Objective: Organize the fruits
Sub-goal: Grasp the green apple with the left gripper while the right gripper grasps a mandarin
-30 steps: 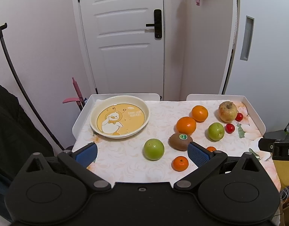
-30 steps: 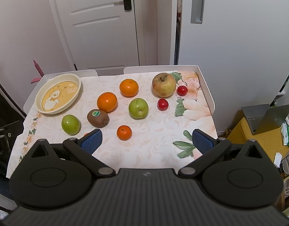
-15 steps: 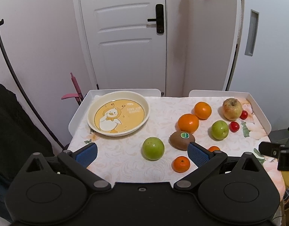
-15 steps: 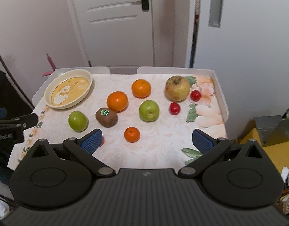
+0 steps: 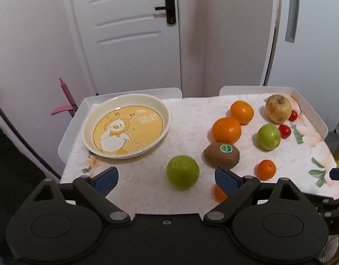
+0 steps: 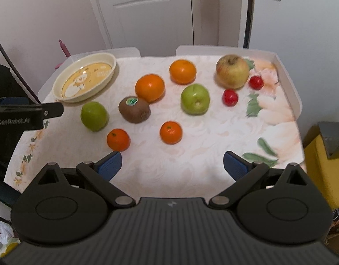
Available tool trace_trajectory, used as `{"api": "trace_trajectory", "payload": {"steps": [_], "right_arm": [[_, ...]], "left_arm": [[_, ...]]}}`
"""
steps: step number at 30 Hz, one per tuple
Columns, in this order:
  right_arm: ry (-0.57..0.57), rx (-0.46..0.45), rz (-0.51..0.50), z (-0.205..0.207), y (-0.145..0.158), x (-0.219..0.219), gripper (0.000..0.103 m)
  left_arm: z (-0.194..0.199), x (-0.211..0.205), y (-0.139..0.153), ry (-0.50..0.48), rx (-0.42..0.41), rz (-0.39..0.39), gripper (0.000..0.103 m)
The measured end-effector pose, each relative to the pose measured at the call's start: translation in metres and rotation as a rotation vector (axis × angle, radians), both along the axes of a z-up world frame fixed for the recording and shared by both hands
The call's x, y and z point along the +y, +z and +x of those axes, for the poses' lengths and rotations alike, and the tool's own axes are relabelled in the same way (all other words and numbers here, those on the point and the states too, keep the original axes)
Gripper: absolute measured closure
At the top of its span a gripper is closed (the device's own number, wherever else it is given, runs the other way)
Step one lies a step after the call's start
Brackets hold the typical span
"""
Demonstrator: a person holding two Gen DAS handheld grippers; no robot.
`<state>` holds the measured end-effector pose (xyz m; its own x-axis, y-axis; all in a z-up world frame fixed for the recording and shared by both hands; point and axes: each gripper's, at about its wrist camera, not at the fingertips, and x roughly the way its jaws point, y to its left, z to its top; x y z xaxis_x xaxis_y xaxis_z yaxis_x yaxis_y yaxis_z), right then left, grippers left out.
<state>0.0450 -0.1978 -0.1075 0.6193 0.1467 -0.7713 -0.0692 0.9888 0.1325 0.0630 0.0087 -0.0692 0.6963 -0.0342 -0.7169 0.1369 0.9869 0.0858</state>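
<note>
A cream plate with a duck picture (image 5: 125, 125) (image 6: 85, 77) sits at the table's far left. Fruit lies loose to its right: a green apple (image 5: 182, 172) (image 6: 94, 116), a kiwi (image 5: 221, 155) (image 6: 134, 109), two oranges (image 5: 226, 130) (image 5: 241, 112), a second green apple (image 5: 268, 137) (image 6: 195, 99), a yellow-red apple (image 5: 278, 108) (image 6: 232, 71), two small red fruits (image 6: 230, 97) (image 6: 255, 82) and two mandarins (image 6: 118, 139) (image 6: 171, 132). My left gripper (image 5: 167, 180) is open and empty, just short of the near green apple. My right gripper (image 6: 172, 165) is open and empty above the table's front edge.
The table (image 5: 191, 110) has a floral cloth and low white raised rims (image 5: 310, 114). A white door (image 5: 129, 33) and a wall stand behind it. A yellow box (image 6: 323, 159) is off the right side. A pink object (image 5: 65, 106) sticks up at the far left.
Both grippers have moved forward and lower toward the table, so the fruit looks larger. Nothing on the table has moved and both grippers stay open.
</note>
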Motion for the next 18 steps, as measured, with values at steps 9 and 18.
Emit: {"api": "trace_trajectory", "payload": {"steps": [9, 18], "right_arm": [[-0.043, 0.036, -0.006, 0.018, -0.027, 0.043, 0.0], [-0.107, 0.08, -0.005, 0.028, -0.049, 0.072, 0.004]], "left_arm": [[0.036, 0.013, -0.033, -0.143, 0.082, 0.009, 0.011], [0.066, 0.009, -0.066, -0.307, 0.158, 0.02, 0.016]]}}
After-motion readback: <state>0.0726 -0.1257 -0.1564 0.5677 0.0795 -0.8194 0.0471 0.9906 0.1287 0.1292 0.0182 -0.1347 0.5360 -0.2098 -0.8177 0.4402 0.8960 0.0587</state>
